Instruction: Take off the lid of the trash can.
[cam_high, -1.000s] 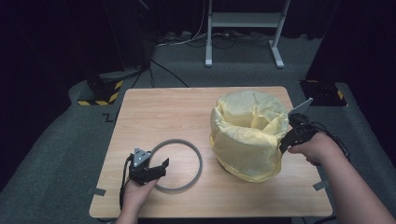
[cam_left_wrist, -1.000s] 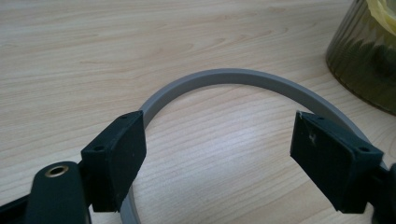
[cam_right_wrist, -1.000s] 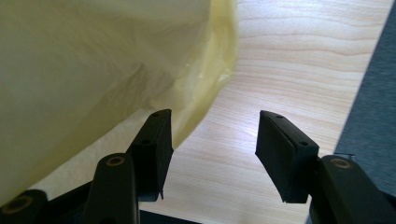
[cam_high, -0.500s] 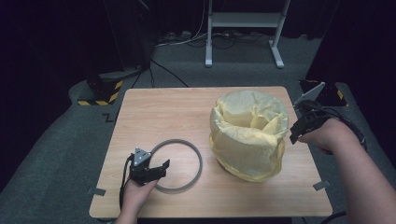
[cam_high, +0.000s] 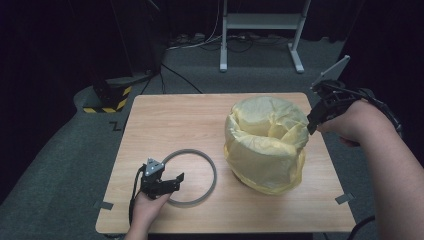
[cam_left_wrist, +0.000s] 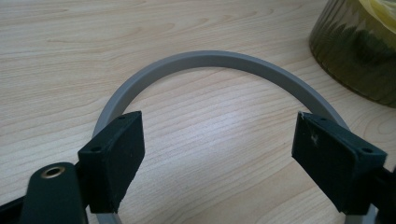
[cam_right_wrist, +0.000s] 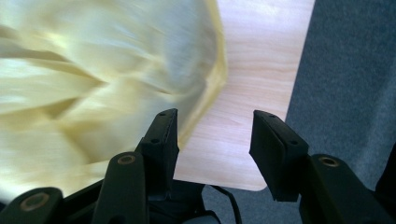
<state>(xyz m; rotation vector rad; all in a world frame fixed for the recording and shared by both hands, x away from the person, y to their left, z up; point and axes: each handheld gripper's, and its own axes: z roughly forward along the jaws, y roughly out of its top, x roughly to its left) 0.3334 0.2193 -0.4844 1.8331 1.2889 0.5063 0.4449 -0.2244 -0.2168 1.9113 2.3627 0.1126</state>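
Left gripper (cam_left_wrist: 219, 154) agape over ring (cam_left_wrist: 205, 60)

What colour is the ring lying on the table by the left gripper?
Plain grey. The ring shows best in the left gripper view, lying flat on the light wooden table.

The high view looks forward and down on the whole counter (cam_high: 170, 125) from the near side. The left gripper view sits low and close over the grey ring (cam_left_wrist: 210, 60), facing right. The right gripper view looks down at the yellow bag (cam_right_wrist: 93, 70), shared with the high view.
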